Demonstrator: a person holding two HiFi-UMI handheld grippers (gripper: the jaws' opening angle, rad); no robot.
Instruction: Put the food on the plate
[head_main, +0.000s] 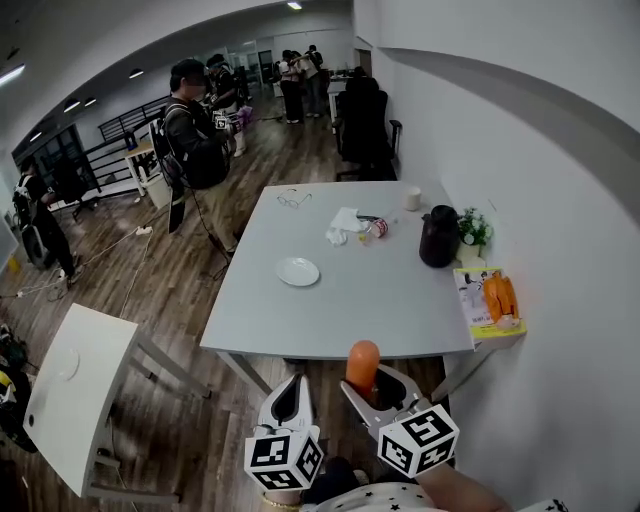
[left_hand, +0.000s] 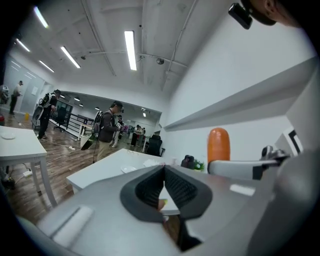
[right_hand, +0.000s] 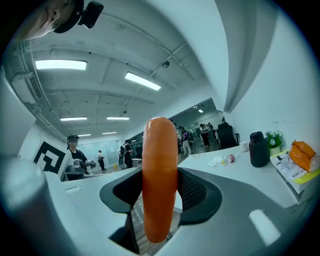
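Note:
An orange sausage-shaped piece of food (head_main: 362, 362) stands upright between the jaws of my right gripper (head_main: 366, 386), which is shut on it. In the right gripper view the food (right_hand: 160, 175) fills the middle, and both pads of the right gripper (right_hand: 161, 200) press its sides. My left gripper (head_main: 290, 392) hangs beside it, shut with nothing in it; in its own view the left gripper (left_hand: 163, 169) shows its tips meeting. Both are held short of the near edge of the grey table (head_main: 400, 320). A small white plate (head_main: 298, 272) lies on the table's left half and holds nothing.
On the table's far side are a black jug (head_main: 438, 236), a potted plant (head_main: 473, 227), a cup (head_main: 413, 199), glasses (head_main: 293, 199), crumpled tissue (head_main: 345, 222) and a small bottle (head_main: 378, 228). An orange packet (head_main: 499, 296) lies on a magazine at the right edge. A white table (head_main: 75, 385) stands left; people stand behind.

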